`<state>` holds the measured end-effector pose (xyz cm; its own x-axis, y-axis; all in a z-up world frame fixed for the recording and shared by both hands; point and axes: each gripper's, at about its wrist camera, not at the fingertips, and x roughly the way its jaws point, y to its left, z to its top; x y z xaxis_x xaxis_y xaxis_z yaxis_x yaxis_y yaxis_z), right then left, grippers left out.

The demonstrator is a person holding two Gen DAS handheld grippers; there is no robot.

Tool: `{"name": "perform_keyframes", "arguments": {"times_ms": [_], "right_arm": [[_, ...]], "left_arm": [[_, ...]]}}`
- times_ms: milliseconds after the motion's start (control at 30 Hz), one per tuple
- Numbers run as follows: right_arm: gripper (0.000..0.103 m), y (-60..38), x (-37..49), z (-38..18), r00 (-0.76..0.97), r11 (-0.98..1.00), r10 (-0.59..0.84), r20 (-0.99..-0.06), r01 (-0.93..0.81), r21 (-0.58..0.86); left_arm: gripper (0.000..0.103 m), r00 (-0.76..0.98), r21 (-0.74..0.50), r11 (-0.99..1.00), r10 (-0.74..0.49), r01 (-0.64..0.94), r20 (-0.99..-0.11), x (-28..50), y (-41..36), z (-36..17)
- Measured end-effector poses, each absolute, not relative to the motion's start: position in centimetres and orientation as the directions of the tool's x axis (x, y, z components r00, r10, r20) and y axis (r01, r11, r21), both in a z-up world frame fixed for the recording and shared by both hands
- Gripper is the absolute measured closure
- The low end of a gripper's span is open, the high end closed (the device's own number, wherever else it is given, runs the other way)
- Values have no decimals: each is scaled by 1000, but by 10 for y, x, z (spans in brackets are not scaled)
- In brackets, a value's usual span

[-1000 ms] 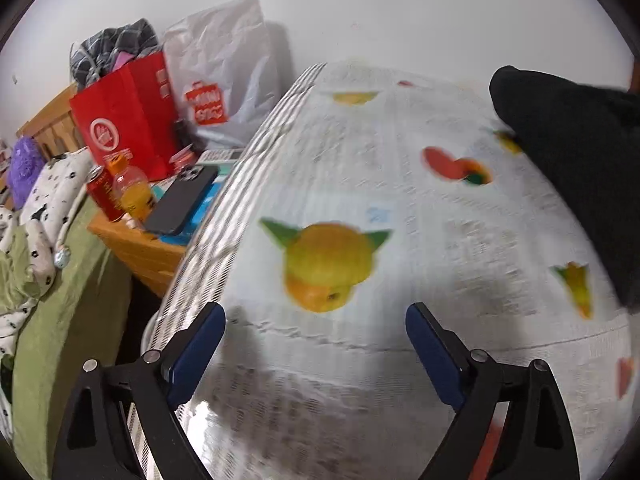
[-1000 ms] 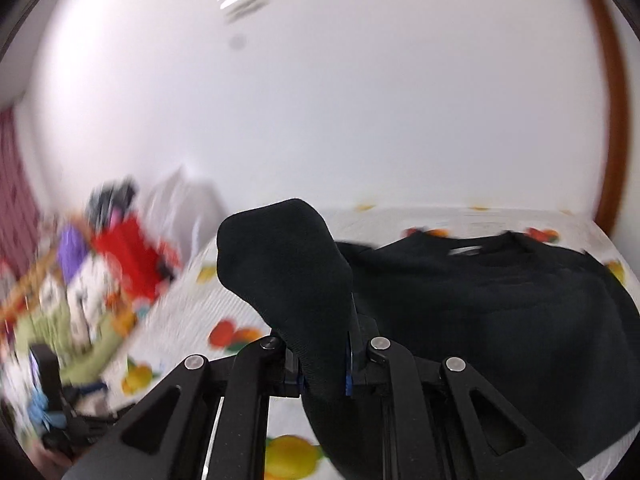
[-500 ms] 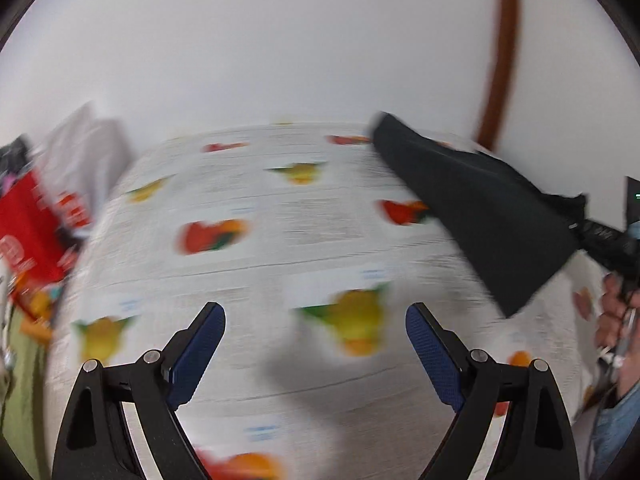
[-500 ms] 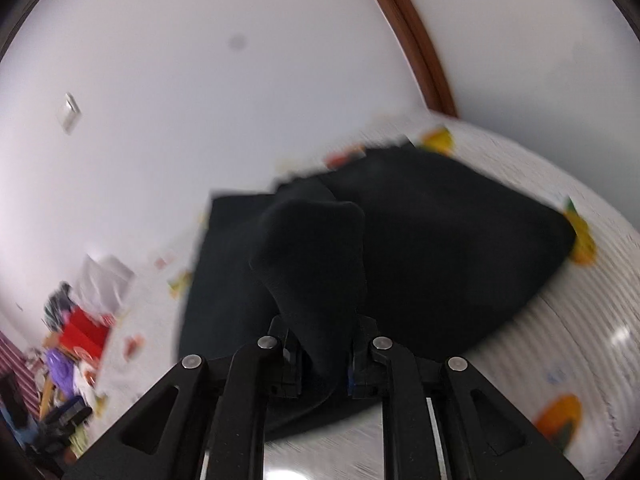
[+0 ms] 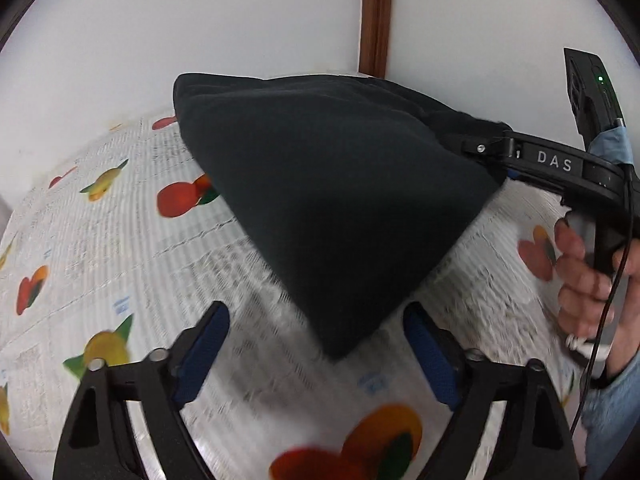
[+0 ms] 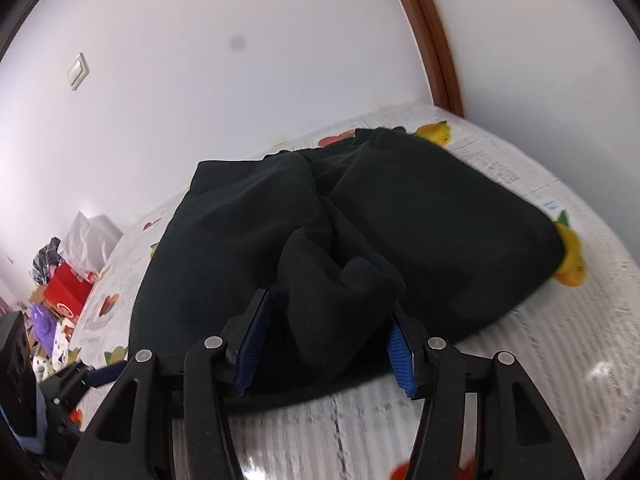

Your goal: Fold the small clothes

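Our right gripper [image 6: 324,336] opens, black garment [image 6: 360,216] bunched between its jaws at the table's [image 6: 520,380] far corner; left gripper [image 5: 316,356] closes, jaws empty

The right claw [image 6: 324,340], earlier clamped on the black garment [image 6: 420,216], is opening.

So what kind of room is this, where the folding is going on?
Probably a lived-in room at home, perhaps a bedroom. A black garment lies on a fruit-print cover, white walls meet at a wooden trim, and bags and clothes pile up at the side.
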<state>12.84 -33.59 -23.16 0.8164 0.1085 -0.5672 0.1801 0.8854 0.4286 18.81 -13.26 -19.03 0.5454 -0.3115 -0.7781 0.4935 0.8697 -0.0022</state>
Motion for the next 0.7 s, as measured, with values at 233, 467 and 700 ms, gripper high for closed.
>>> {"name": "perform_keyframes", "arguments": {"times_ms": [233,467,700], "right_arm": [[84,-314,159,-235,803,905,128,-582,145,400],[84,-253,176,-225,789,920,196,-583,58,387],[85,-184,181,-218,774,907,292,-561,-40,418]], "left_arm": [[79,556,-23,871,-333,491,-761,198,-129,-189],[89,578,-66,919,-299,388,-759,196,-57,-182],[92,593,-104,957,-251,271,-765,173,29,-175]]}}
